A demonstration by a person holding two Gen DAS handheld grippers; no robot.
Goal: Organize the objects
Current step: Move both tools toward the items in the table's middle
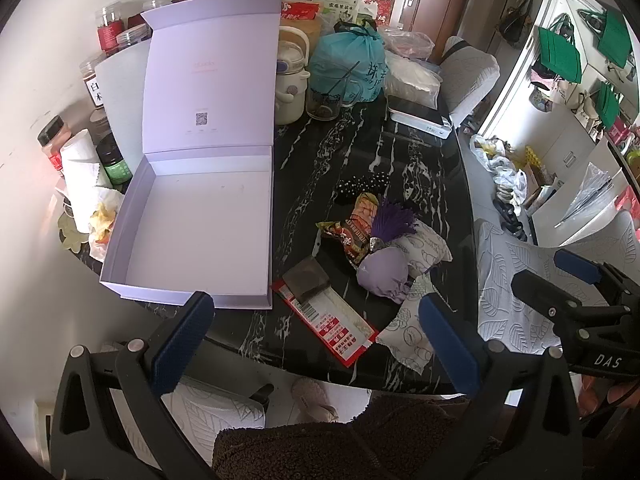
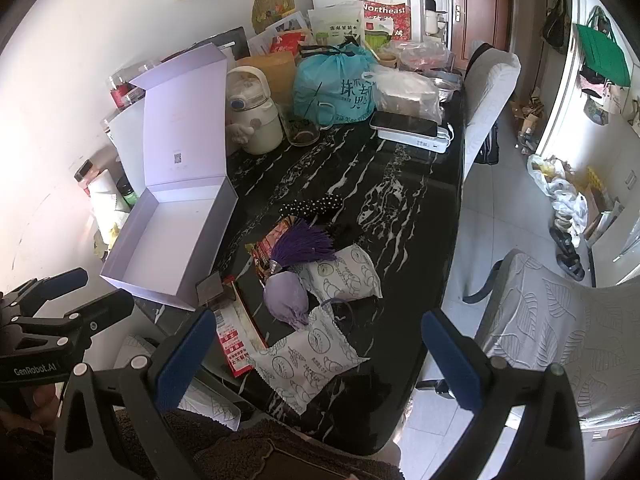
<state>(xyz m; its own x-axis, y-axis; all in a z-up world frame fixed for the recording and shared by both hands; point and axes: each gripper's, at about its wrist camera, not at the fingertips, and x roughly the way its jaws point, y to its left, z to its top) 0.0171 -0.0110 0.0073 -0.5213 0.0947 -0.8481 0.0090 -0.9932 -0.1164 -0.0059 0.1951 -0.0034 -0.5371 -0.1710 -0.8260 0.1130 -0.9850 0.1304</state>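
An open lilac box [image 1: 192,232] [image 2: 172,240] lies empty on the black marble table, its lid standing up. To its right is a pile: a lilac pouch [image 1: 384,276] [image 2: 286,296], a purple tassel [image 1: 390,224], two white patterned sachets [image 1: 424,244] [image 2: 308,364], a red packet [image 1: 332,324], a snack wrapper [image 1: 352,232], a dark square [image 1: 306,278] and a black beaded piece [image 1: 362,186]. My left gripper [image 1: 316,336] hovers open above the table's near edge. My right gripper [image 2: 316,356] hangs open beside it, over the near sachet. Neither holds anything.
Along the far side stand a white flask [image 1: 290,80], a glass mug [image 1: 328,100], a teal bag [image 1: 348,64] and a phone on a white device [image 1: 420,116]. Jars [image 1: 108,32] line the wall at left. Leaf-patterned chairs [image 2: 560,340] stand on the right.
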